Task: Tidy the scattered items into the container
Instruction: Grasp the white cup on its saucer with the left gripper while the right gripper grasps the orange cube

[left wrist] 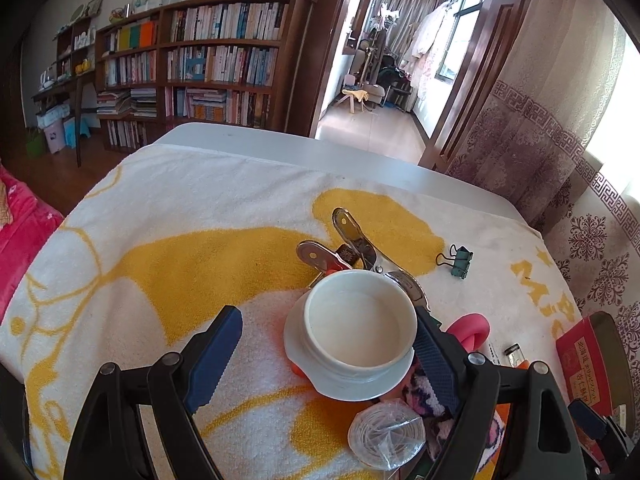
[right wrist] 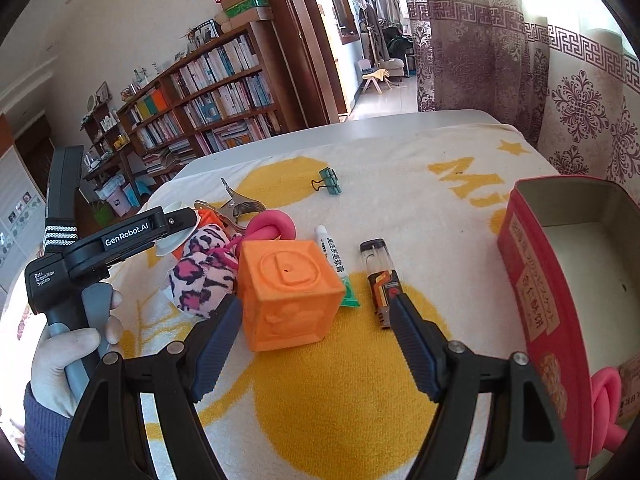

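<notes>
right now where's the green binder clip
In the right wrist view the green binder clip lies alone on the towel toward the table's far edge, beyond the orange block and right of the metal clip.

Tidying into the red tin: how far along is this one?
Done: a pink knotted thing shows at the red tin; whether inside, unclear. In hand: nothing; right claw open around the orange cube, left claw open by the white cup. Left: binder clip, tube, metal clips.

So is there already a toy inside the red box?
No, the red box shows only its bare floor, while the orange block sits outside on the towel.
</notes>
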Action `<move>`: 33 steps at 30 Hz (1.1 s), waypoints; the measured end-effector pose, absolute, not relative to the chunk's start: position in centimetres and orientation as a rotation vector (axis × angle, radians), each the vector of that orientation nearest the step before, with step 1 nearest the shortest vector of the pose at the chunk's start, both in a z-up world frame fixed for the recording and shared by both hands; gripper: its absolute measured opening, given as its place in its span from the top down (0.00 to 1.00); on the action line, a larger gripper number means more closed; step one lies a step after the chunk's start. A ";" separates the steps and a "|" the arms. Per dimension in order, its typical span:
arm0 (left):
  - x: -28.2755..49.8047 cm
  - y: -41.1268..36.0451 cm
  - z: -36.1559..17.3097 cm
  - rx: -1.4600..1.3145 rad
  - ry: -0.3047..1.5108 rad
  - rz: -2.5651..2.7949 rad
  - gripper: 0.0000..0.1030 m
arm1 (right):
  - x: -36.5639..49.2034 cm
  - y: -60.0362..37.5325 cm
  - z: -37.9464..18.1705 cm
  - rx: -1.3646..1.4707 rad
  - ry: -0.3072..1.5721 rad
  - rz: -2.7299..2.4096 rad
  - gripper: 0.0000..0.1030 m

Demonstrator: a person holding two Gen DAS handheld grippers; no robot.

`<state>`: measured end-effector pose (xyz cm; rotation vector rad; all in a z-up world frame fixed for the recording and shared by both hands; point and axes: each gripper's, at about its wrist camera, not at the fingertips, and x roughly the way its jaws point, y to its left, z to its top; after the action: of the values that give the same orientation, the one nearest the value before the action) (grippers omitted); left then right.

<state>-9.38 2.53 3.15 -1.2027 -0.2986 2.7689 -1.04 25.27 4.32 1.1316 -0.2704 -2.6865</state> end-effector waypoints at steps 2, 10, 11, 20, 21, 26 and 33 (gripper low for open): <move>-9.4 2.5 3.2 -1.197 -0.304 2.770 0.17 | -1.0 25.3 4.3 1.130 -0.264 -2.692 0.23; -8.2 2.4 4.1 -1.185 -0.279 2.767 0.39 | -1.3 26.0 3.7 1.155 -0.283 -2.674 0.23; -8.1 2.1 4.1 -1.190 -0.294 2.767 0.39 | -1.3 26.1 3.7 1.156 -0.288 -2.673 0.23; -6.5 0.3 6.1 -1.122 -0.382 2.815 0.39 | -0.7 27.2 4.9 1.115 -0.191 -2.825 0.23; -6.4 0.3 6.2 -1.119 -0.382 2.814 0.39 | -0.7 27.2 4.9 1.113 -0.158 -2.868 0.23; -6.3 0.8 6.1 -1.126 -0.378 2.784 0.39 | -1.2 25.9 4.2 1.130 -0.044 -2.864 0.23; -6.1 0.5 6.5 -1.114 -0.415 2.774 0.39 | -1.3 25.1 3.7 1.084 -0.255 -2.612 0.21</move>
<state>-6.06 0.52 6.48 -1.1142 -0.4152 2.7744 -1.29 25.15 3.69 1.0839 -0.2552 -2.6118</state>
